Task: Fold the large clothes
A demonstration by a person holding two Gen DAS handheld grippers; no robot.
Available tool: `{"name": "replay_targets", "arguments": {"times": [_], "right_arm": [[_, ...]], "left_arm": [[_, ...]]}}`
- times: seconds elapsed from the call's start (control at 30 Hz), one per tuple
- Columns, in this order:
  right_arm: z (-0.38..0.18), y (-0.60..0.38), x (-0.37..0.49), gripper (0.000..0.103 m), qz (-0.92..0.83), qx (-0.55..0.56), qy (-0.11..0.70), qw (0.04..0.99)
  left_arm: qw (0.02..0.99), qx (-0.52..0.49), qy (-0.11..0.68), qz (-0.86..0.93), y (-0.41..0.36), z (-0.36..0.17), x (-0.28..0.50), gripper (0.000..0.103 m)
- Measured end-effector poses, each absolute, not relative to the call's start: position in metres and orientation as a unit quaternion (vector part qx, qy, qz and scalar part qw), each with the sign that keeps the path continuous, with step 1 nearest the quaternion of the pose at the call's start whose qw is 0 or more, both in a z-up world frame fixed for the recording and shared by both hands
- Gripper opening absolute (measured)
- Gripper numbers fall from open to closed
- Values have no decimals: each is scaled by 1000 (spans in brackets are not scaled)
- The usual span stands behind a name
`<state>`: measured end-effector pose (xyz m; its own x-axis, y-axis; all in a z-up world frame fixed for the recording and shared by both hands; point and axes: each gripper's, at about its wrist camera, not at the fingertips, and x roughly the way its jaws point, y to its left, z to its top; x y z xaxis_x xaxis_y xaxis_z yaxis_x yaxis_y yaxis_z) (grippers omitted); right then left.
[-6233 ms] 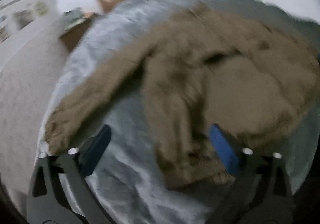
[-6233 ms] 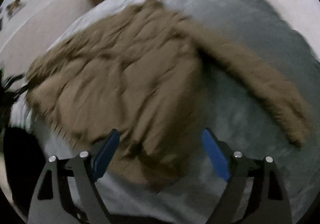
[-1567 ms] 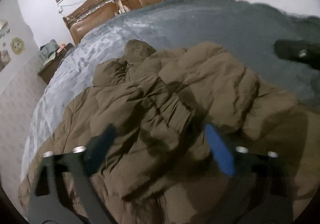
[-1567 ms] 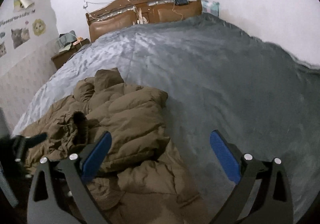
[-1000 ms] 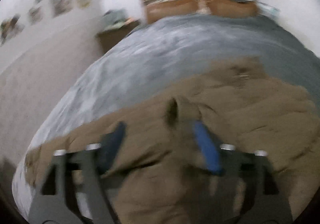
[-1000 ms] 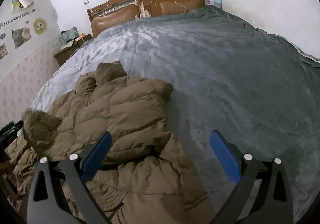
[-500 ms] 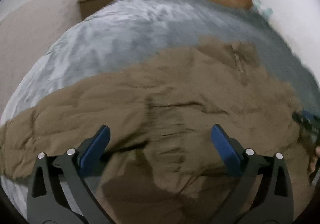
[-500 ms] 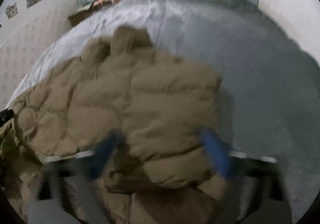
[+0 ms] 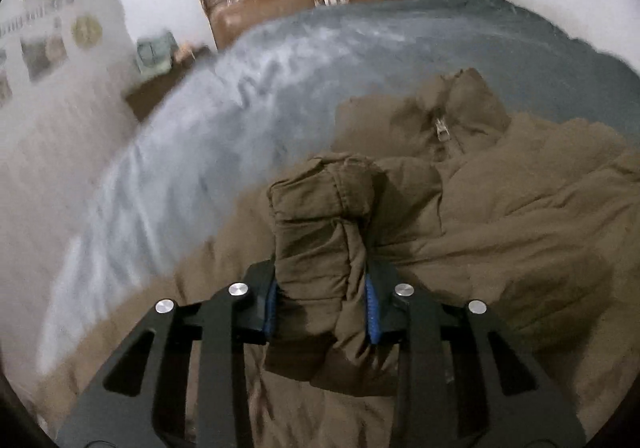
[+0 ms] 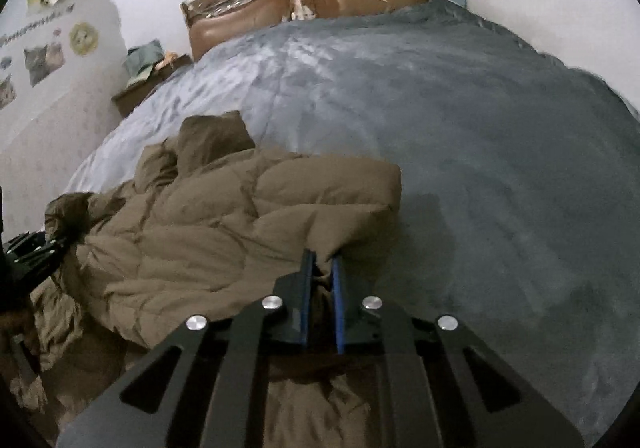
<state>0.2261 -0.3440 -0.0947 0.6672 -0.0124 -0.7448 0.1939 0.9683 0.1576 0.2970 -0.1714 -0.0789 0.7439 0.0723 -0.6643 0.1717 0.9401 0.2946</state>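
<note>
A brown padded jacket lies crumpled on the grey bed cover. My left gripper is shut on a thick bunch of the jacket, a sleeve cuff that stands up between the blue pads. The jacket's collar with its zipper lies beyond it. In the right wrist view the jacket is folded over on itself, and my right gripper is shut on its near edge. The left gripper shows at the far left of that view, holding the cuff.
The bed cover stretches wide to the right and back. A brown headboard stands at the far end. A bedside table with cloth on it stands at the left by the wall. Pictures hang on the left wall.
Both grippers were open above the jacket half a second ago. Now the left is closed on the sleeve cuff and the right on the jacket's near edge.
</note>
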Motion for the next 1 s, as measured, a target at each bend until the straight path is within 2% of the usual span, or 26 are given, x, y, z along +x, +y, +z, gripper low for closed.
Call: {"name": "replay_targets", "arguments": {"times": [0.07,0.1,0.13,0.17,0.2,0.23,0.43,0.6,0.7,0.83,1.0], "right_arm": [[-104,-344,229,33,-64,108,425,897],[-114,-344,231,60,-69,107,443,887],[-119,-346,232,74,-67,111,450,883],[-125,-347,234,75,-68,114,458,879],[-126,-347,234,76,-69,113,462,877],[-127,-345,234,80,-70,106,466,875],[-120,-349,228,84,-95,86,476,870],[-60,-352,179,84,-81,115,398,906],[-26,-340,133,91,-64,107,348,929],[0,-324,65,95,-53,96,274,955],[-1,-313,2,95,-54,91,245,964]], "left_arm": [[909,180,375,-7,-171,-90,305,46],[902,182,392,6,-168,-100,309,51],[897,183,403,14,-163,-106,307,62],[891,184,415,25,-157,-116,308,77],[889,184,417,33,-153,-121,308,86],[891,184,413,50,-145,-124,305,100],[897,143,414,61,-101,-96,284,100],[917,131,373,60,-71,-46,244,100],[923,120,361,62,-43,-27,204,100],[930,70,349,92,4,-34,134,100],[931,-4,338,137,52,-50,68,100]]}}
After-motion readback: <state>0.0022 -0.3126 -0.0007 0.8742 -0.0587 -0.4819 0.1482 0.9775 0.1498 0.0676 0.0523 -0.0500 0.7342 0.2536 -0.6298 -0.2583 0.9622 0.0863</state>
